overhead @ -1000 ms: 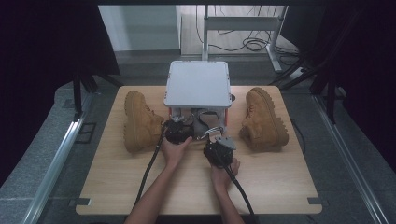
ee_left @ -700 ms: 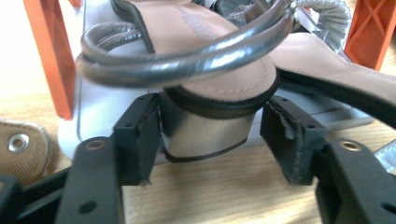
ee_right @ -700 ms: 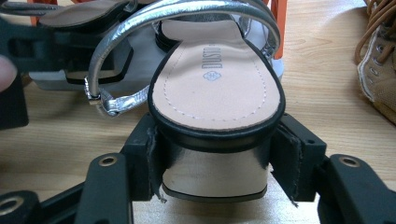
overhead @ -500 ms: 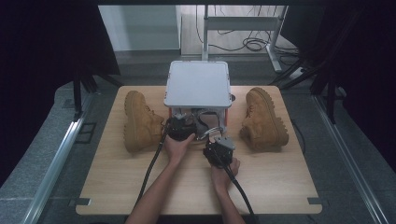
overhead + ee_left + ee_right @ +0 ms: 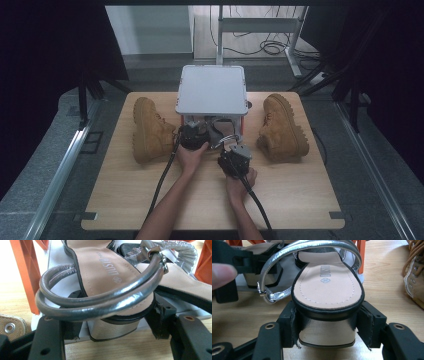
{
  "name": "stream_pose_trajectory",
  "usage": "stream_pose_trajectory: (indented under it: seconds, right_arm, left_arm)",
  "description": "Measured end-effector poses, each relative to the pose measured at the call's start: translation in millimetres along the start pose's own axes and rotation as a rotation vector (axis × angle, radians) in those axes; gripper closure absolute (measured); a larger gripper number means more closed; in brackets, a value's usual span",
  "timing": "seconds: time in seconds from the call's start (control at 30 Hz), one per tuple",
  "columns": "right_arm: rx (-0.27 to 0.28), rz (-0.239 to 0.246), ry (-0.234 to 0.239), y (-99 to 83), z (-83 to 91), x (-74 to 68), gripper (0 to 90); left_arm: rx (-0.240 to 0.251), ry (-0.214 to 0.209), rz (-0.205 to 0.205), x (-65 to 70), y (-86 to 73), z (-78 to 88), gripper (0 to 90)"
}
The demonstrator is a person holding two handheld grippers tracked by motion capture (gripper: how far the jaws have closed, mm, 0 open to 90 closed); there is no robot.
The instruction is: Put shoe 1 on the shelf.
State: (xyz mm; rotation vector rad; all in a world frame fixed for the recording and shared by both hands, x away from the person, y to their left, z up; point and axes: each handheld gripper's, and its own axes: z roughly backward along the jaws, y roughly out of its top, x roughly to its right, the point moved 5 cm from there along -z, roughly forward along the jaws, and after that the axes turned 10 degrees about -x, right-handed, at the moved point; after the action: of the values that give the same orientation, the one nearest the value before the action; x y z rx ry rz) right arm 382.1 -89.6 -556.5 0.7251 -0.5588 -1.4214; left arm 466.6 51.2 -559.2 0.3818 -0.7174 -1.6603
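Two silver strappy sandals lie under a small rack (image 5: 212, 90), heels toward me. The left sandal (image 5: 110, 272) has its silver block heel between the jaws of my left gripper (image 5: 116, 327) (image 5: 192, 135). Those jaws have just been closing a little, and a thin gap still shows beside the left pad. My right gripper (image 5: 327, 327) (image 5: 235, 157) is shut on the block heel of the right sandal (image 5: 328, 285), its pads pressed against both sides. The left gripper (image 5: 249, 257) also appears at the top left of the right gripper view.
The rack has a white top and orange legs (image 5: 23, 272). A tan boot (image 5: 150, 130) lies left of it and another tan boot (image 5: 282, 127) lies right of it, both on the wooden table (image 5: 210, 200). Cables trail back from both grippers.
The left gripper has edged slightly toward the rack. The right gripper and both boots have stayed where they were.
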Motion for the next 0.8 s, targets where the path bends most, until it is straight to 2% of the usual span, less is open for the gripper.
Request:
stream_pose_trajectory:
  seconds: [0.2, 0.8]
  right_arm:
    - [0.028, -0.023, -0.016, 2.5, -5.6, -1.9, 41.5]
    - [0.035, -0.053, -0.025, 27.4, -25.3, 2.5, 41.5]
  left_arm:
    - [-0.002, 0.004, -0.003, -0.7, -0.5, 0.9, 37.3]
    - [-0.005, 0.003, 0.000, -1.3, -0.5, 1.4, 37.5]
